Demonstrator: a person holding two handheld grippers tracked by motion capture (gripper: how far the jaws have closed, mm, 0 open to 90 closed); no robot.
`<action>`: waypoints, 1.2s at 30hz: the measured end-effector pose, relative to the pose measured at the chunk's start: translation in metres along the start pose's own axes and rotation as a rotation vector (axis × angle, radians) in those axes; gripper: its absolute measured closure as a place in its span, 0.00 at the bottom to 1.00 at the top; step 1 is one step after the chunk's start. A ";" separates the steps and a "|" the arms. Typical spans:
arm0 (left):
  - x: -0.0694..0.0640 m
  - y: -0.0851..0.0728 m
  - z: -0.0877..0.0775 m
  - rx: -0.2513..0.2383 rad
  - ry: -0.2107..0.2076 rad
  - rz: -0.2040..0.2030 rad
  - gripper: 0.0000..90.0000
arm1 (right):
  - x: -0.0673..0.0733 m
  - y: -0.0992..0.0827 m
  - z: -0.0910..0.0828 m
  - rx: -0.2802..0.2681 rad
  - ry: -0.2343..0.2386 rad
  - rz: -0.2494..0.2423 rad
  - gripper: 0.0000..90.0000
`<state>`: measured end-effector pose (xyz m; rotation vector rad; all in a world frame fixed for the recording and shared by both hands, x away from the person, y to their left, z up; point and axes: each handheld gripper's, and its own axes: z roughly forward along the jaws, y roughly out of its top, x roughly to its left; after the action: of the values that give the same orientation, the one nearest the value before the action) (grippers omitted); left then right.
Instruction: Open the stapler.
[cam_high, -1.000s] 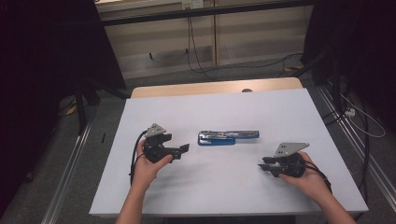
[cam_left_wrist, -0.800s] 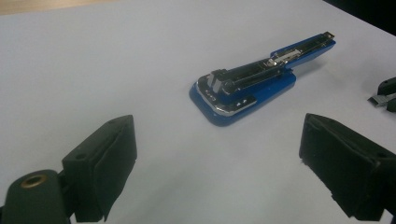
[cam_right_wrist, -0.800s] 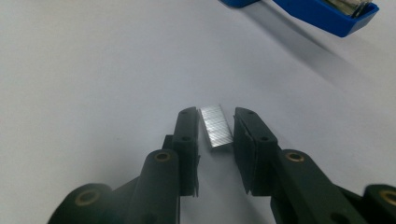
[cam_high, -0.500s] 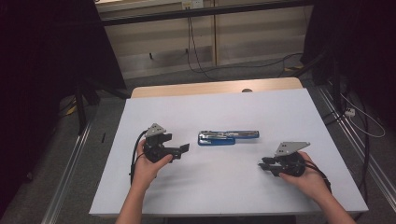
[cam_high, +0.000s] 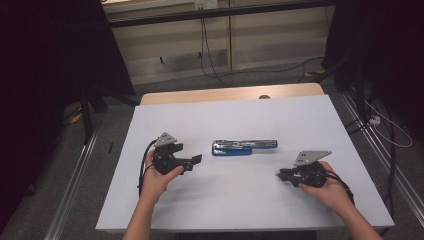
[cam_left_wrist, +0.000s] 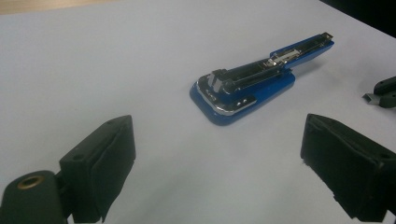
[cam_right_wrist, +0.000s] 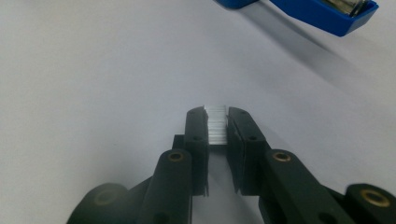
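The strip of staples (cam_right_wrist: 216, 127) is now pinched between the right gripper's (cam_high: 283, 174) fingers, which have just been closing on it, so it looks ready to load into the open stapler (cam_high: 243, 147) mid-table, while the left gripper's (cam_high: 196, 159) fingers stay spread.

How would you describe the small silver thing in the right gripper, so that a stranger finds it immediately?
On the white table, look right of the opened blue stapler. The right gripper pinches a strip of staples between its jaws. It is the scene's one loose ribbed, shiny metal piece.
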<state>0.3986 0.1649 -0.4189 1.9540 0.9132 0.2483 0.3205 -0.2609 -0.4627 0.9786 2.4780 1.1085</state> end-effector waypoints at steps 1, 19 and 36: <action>0.000 0.000 0.000 0.002 0.001 0.004 0.11 | 0.000 0.000 0.000 0.003 0.000 0.000 0.88; -0.002 -0.001 0.002 0.019 0.002 0.016 0.11 | 0.002 0.020 0.004 0.143 -0.018 0.007 0.86; 0.000 0.000 -0.002 0.007 0.004 0.009 0.11 | -0.005 0.047 0.003 0.212 0.029 -0.031 0.88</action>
<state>0.3974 0.1658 -0.4181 1.9649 0.9097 0.2548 0.3481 -0.2400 -0.4301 0.9811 2.6666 0.8697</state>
